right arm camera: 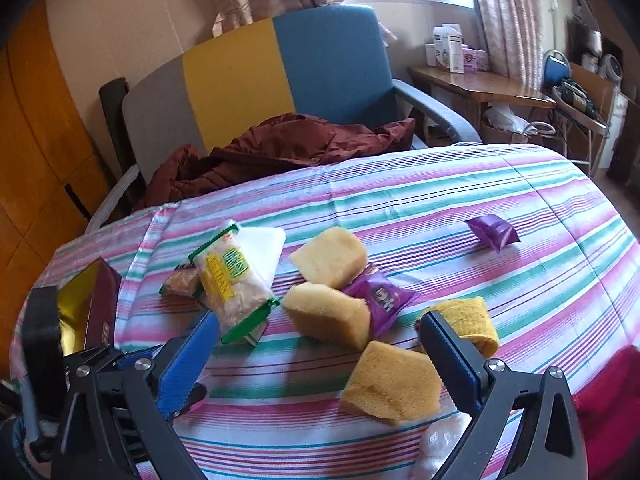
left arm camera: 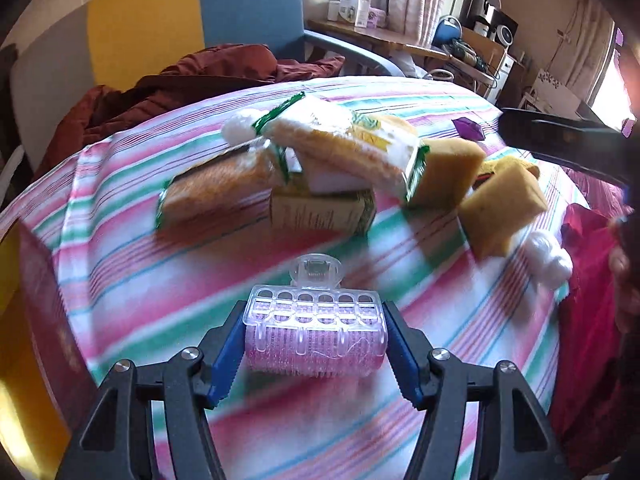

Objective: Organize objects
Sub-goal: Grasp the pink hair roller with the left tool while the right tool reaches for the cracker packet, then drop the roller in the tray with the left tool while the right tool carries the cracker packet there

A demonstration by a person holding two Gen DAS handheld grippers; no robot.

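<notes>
With the left gripper [left arm camera: 316, 344] pinching the pink hair roller [left arm camera: 316, 334] end to end, squeeze gently and lift straight off the striped cloth [left arm camera: 140, 280], while the right gripper [right arm camera: 320, 356] hangs wide open, empty.

Both wrist views angled down, close over the striped bedspread [left arm camera: 132, 280], sharing yellow sponges [right arm camera: 394, 388] and chair.

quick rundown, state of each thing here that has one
left gripper: closed on the hair roller, pads at both its ends
hair roller: clear clip still on, lying on the bedspread
right gripper: open, holding nothing
snack packets: sealed, piled up
purple sachets: sealed
sponges: loose, unwrapped
red box: open, gold inside showing
</notes>
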